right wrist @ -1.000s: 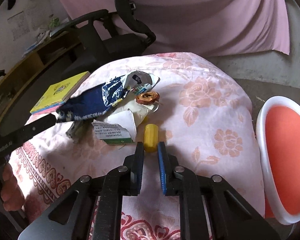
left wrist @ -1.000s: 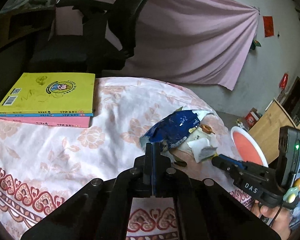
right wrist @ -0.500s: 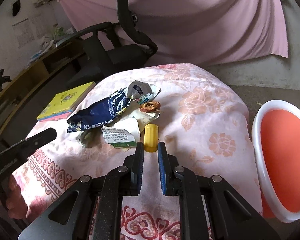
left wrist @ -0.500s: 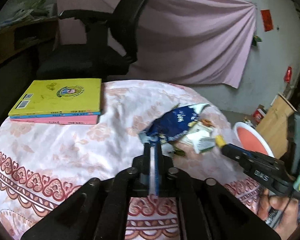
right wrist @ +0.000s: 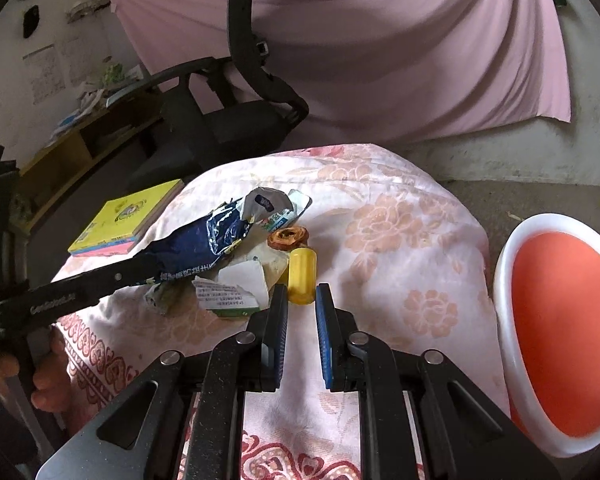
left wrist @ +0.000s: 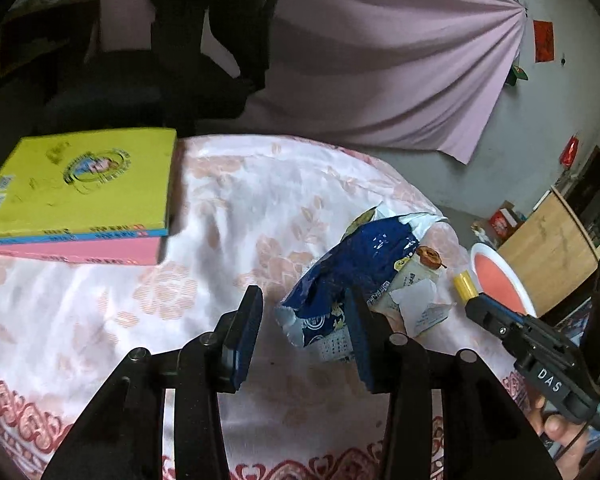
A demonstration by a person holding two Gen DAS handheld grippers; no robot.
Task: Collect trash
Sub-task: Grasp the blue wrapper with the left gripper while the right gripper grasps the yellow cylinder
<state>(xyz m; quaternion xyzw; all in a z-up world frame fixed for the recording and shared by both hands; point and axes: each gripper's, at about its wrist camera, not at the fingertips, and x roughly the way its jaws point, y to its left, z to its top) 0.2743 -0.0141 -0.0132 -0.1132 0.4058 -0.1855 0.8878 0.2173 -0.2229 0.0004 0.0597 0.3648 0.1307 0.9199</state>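
A pile of trash lies on the flowered tablecloth (left wrist: pixel 228 208): a crumpled blue snack bag (left wrist: pixel 352 268) (right wrist: pixel 204 240), torn white paper cartons (left wrist: pixel 416 300) (right wrist: pixel 236 288), a brown dried ring (right wrist: pixel 288 237) and a small yellow cylinder (right wrist: pixel 301 276) (left wrist: pixel 464 285). My left gripper (left wrist: pixel 304 308) is open, its jaws on either side of the blue bag's near end. My right gripper (right wrist: pixel 302 300) is open by a narrow gap, with the yellow cylinder's near end between its fingertips; it also shows in the left wrist view (left wrist: pixel 500 320).
A red bin with a white rim (right wrist: pixel 560 332) (left wrist: pixel 500 276) stands beside the table on the right. Yellow and pink books (left wrist: pixel 80 200) (right wrist: pixel 120 224) lie at the table's left. A black office chair (left wrist: pixel 160 60) stands behind the table, before a pink curtain.
My left gripper has opened from shut and moved forward around the blue bag's end. My right gripper has stayed at the yellow cylinder, its gap slightly wider.
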